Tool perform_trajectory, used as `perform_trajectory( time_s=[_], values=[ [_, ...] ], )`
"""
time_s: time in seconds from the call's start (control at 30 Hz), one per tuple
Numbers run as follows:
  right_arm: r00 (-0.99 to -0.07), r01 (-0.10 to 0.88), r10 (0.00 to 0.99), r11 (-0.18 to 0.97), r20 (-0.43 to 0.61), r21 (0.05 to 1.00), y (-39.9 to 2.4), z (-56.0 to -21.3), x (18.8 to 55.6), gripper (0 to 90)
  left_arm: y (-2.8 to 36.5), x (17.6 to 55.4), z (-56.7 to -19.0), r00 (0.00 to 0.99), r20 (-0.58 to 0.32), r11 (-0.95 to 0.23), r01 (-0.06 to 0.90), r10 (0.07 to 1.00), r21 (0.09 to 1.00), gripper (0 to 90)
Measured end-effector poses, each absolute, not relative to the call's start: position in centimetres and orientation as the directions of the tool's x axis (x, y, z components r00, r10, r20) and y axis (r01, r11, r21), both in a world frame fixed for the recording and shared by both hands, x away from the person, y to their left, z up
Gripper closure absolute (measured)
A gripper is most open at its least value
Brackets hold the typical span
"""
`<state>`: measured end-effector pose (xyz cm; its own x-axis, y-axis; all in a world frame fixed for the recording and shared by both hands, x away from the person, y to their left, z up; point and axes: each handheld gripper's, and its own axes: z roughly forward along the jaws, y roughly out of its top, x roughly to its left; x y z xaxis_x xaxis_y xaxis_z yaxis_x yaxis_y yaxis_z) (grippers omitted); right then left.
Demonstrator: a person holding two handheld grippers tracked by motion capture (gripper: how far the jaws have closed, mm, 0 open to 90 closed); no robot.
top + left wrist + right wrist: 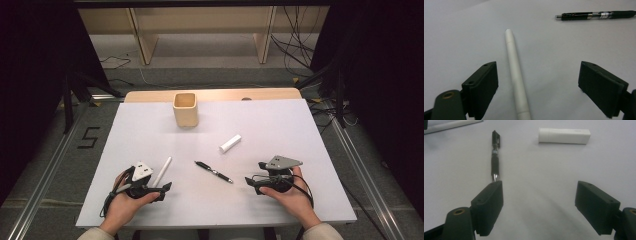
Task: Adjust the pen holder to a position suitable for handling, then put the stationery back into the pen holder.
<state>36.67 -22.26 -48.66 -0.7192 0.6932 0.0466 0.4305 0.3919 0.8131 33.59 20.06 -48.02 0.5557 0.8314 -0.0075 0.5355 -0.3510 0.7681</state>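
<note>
a slim white pen lies flat near the worktop's front-left corner, its tip angled toward the far edge; its seam suggests a cap, though that is hard to tell. a black pen with a clear, silver-banded middle lies flat near the middle of the front edge, set diagonally, well apart from the white one.

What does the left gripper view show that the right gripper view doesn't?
The left gripper view has the long white pen lying between the open jaws of the left hand-held gripper, nearer the left jaw and touching neither. The right gripper view has the short white rectangular tube lying beyond the open right hand-held gripper, with nothing between its jaws. Both show the black click pen on the white table sheet.
</note>
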Motion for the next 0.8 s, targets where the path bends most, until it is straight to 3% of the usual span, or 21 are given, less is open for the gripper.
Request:
perform_trajectory(
  time_s=[0.8],
  values=[
    [-0.714, 0.417, 0.699, 0.384, 0.036, 0.824, -22.41, -48.55, 36.61, 22.8, 20.11, 33.69, -47.85, 0.535, -0.006, -0.341, 0.548, 0.845, 0.764, 17.5]
  ],
)
